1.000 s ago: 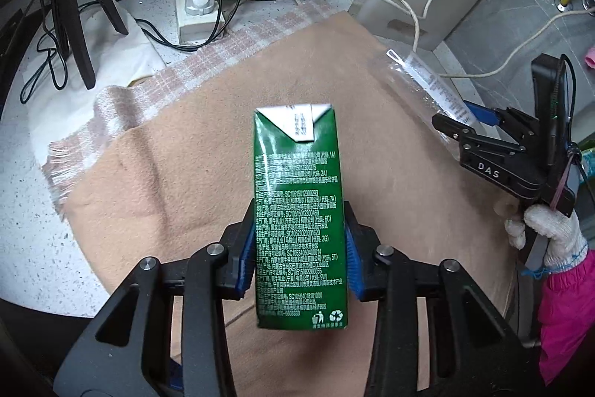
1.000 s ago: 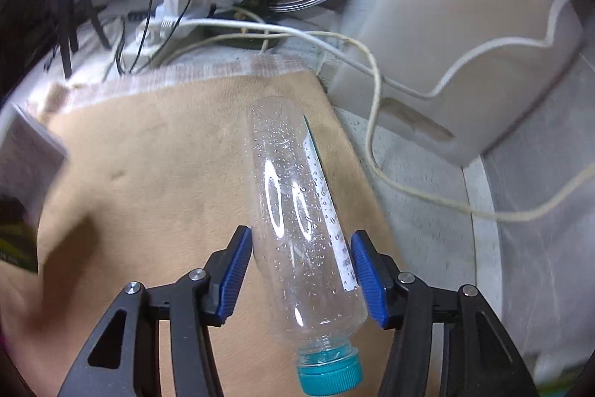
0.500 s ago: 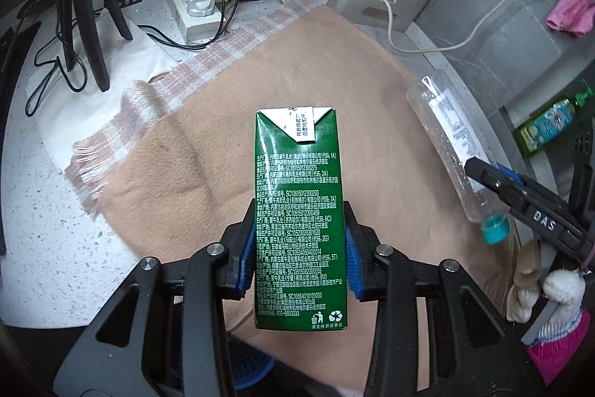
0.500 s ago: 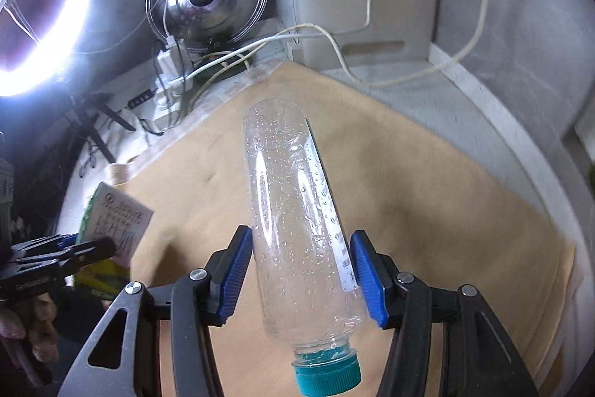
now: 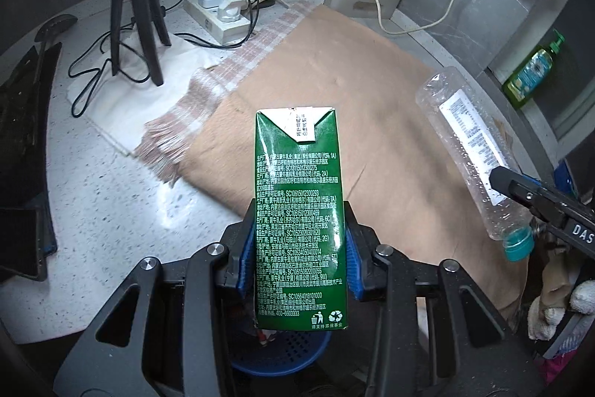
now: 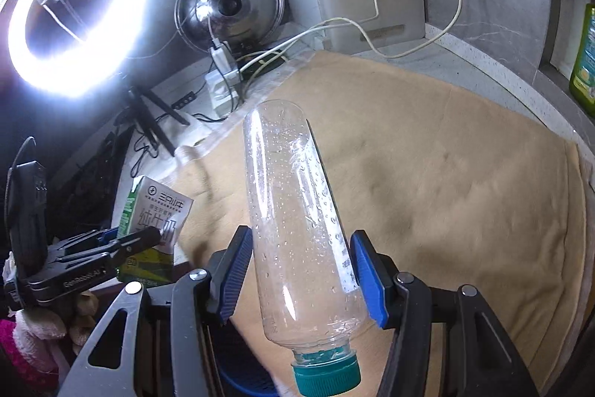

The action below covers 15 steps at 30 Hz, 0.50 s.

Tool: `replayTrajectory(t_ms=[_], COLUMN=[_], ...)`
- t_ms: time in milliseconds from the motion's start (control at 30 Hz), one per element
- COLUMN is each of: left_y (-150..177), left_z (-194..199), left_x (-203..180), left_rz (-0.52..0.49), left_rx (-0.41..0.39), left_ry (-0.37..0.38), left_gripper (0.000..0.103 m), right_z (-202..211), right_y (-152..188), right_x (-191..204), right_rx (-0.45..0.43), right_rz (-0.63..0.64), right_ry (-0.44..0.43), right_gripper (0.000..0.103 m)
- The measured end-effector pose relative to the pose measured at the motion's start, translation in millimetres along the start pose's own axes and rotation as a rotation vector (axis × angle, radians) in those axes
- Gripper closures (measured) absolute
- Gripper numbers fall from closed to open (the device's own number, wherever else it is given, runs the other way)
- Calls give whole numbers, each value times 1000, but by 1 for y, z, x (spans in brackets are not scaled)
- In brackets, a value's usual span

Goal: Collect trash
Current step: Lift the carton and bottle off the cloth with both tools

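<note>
My left gripper (image 5: pixel 297 244) is shut on a green milk carton (image 5: pixel 297 196), held upright above the counter's front edge. The carton also shows at the left of the right wrist view (image 6: pixel 154 222). My right gripper (image 6: pixel 303 270) is shut on a clear plastic bottle (image 6: pixel 293 211) with a teal cap (image 6: pixel 327 376), cap toward the camera. The bottle also shows at the right of the left wrist view (image 5: pixel 468 144). A blue perforated basket (image 5: pixel 282 348) lies below the carton, mostly hidden; its rim shows in the right wrist view (image 6: pixel 245 382).
A tan blanket (image 5: pixel 353 92) covers the counter. A power strip with plugs and cables (image 5: pixel 223 6), a black tripod (image 5: pixel 137 6), a steel pot lid (image 6: pixel 230 6) and a lit ring light (image 6: pixel 74 17) stand at the back. A green soap bottle (image 5: pixel 531 73) stands right.
Both grippers have pulled back and up from the blanket toward the counter's front edge, each still holding its item. The blue basket has come into view below them.
</note>
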<state>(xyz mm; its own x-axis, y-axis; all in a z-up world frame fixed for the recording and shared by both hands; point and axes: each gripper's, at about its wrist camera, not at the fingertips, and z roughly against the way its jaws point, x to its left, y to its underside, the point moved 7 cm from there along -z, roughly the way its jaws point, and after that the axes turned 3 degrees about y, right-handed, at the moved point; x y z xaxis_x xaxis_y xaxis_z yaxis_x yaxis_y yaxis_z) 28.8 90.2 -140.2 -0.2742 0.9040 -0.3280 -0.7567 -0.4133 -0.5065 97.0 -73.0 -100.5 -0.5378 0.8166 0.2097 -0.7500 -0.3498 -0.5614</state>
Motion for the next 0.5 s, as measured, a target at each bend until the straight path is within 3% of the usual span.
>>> replayTrajectory(t_ms=[500], left_y=[76], left_z=[23], left_x=[40], left_rz=[-53], left_rx=[58], left_ry=[4], left_gripper=[64], right_z=[23], right_y=[82], right_x=[59], right_rx=[42], right_rz=[-85], right_ry=[-54], right_gripper=[47])
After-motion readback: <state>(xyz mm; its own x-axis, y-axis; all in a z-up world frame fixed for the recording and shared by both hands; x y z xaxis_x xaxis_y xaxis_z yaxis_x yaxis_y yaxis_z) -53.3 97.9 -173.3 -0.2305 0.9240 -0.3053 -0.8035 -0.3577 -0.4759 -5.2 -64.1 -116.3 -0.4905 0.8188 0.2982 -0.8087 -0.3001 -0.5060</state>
